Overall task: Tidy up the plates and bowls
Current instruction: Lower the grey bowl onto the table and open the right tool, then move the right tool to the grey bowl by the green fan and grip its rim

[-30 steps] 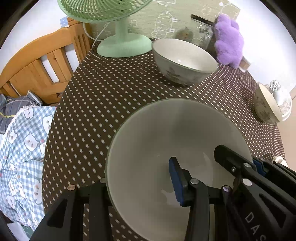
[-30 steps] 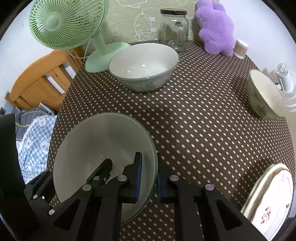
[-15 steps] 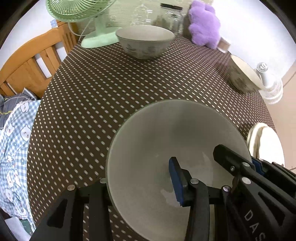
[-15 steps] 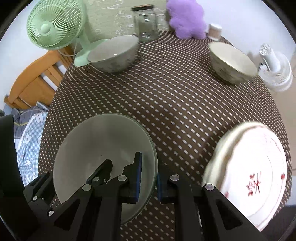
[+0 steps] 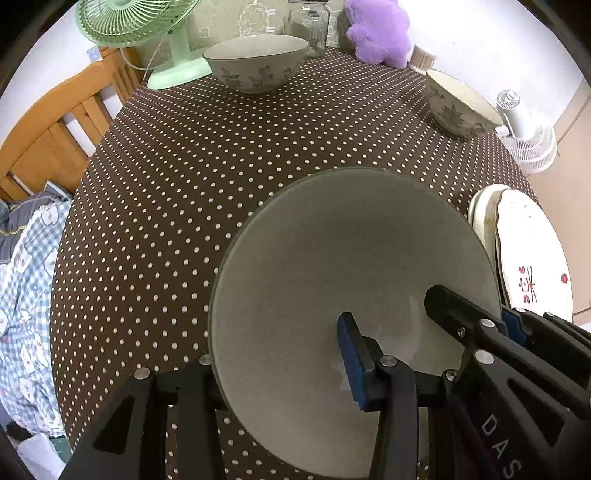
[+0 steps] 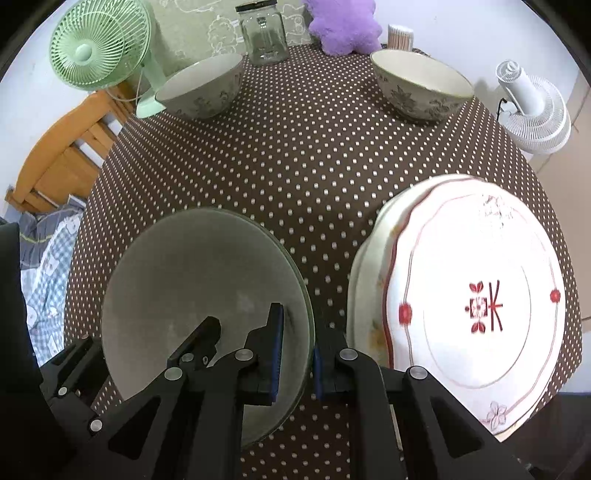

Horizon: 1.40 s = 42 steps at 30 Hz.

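A frosted grey-green glass plate (image 5: 343, 266) (image 6: 192, 280) is held above the dotted brown tablecloth. My left gripper (image 5: 280, 365) is shut on its near-left rim. My right gripper (image 6: 297, 360) is shut on its right rim, and its fingers (image 5: 458, 317) show in the left wrist view. Stacked white plates with red flowers (image 6: 476, 295) (image 5: 532, 258) lie at the table's right edge. Two floral bowls stand at the back, one to the left (image 6: 199, 86) (image 5: 256, 61), one to the right (image 6: 421, 83) (image 5: 460, 105).
A green desk fan (image 6: 99, 44), a glass jar (image 6: 264, 35), a purple plush toy (image 6: 343, 24) and a toothpick holder (image 6: 400, 35) line the table's far edge. A white fan (image 6: 535, 110) stands off the table to the right. A wooden bed frame (image 5: 48, 136) is at left.
Both grippers have carried the glass plate back and to the right, away from the left bowl. The stacked white plates have come into view beside it.
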Available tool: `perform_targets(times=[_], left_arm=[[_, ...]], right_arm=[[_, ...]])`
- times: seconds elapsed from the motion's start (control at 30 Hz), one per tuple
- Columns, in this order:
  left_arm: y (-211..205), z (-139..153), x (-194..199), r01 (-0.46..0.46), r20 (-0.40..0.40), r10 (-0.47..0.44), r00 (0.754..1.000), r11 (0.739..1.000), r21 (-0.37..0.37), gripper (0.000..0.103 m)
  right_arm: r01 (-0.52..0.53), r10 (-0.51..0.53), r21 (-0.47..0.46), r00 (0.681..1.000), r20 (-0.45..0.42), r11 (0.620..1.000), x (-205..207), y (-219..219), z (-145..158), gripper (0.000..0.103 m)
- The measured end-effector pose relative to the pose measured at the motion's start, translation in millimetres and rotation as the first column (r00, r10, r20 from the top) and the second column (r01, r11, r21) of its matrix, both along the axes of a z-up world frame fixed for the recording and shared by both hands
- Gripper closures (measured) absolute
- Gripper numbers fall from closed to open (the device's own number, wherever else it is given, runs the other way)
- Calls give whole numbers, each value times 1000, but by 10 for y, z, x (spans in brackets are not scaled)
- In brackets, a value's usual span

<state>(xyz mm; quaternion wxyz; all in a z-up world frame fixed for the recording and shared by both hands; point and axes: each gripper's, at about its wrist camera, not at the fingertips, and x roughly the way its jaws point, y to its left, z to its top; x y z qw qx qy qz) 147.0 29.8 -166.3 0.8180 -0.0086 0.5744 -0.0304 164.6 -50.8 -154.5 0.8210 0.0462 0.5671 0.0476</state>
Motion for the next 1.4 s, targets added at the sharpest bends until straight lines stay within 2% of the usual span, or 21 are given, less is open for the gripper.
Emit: perform_targets(times=[0.07,0.13,0.3,0.37,0.4,0.43,0.5,0.53,0.6,0.73,1.0,1.17,1.4], left_arm=[[-13,5,-44,2,-6,-2,1000,1000,3,58],[-28,19,-73,8,-10,-8,1000,1000,-1,53],[-40,86,-72,19,5,-19,1000,999,36,24],[-41,124,-71,27,8,-27,1000,999,34,20],[-37,152,-38,29,9,-29,1000,999,30,18],[-46,179,-38,31,12,-31,999,999,30,17],[-27,251,-27,29,21,-29,999,999,25,13],[28,298,-19,28,28,-28,999,1000,15,12],[98,378,29,26,45,-26,999,1000,13,10],[229,537,127,21,72,-22,997,1000,5,9],[226,819,327,4,136,-5,991,1000,6,9],[240,899,559,-26,178,24,984,1000,10,10],[327,988,973,-96,209,88,974,995,27,13]], right_arm=[[3,-3,10,1000,-8,1000,-19,-9,-9,87],[2,-2,10,1000,-11,1000,-32,-16,-10,87],[14,-14,5,1000,-1,1000,-24,-26,41,86],[16,-16,5,1000,-5,1000,-6,-34,52,86],[18,-18,1,1000,-9,1000,5,-32,61,81],[20,-20,-1,1000,-12,1000,8,-37,65,69],[31,-31,7,1000,0,999,5,-61,123,53],[34,-34,6,999,6,999,4,-70,150,41],[47,-47,-4,998,33,999,-9,-83,243,32],[51,-50,-3,996,71,999,12,-80,397,32],[34,-32,-10,990,140,999,164,-48,699,32],[-3,-1,23,985,173,1000,387,-22,824,32],[-76,70,18,973,218,997,851,76,962,32]])
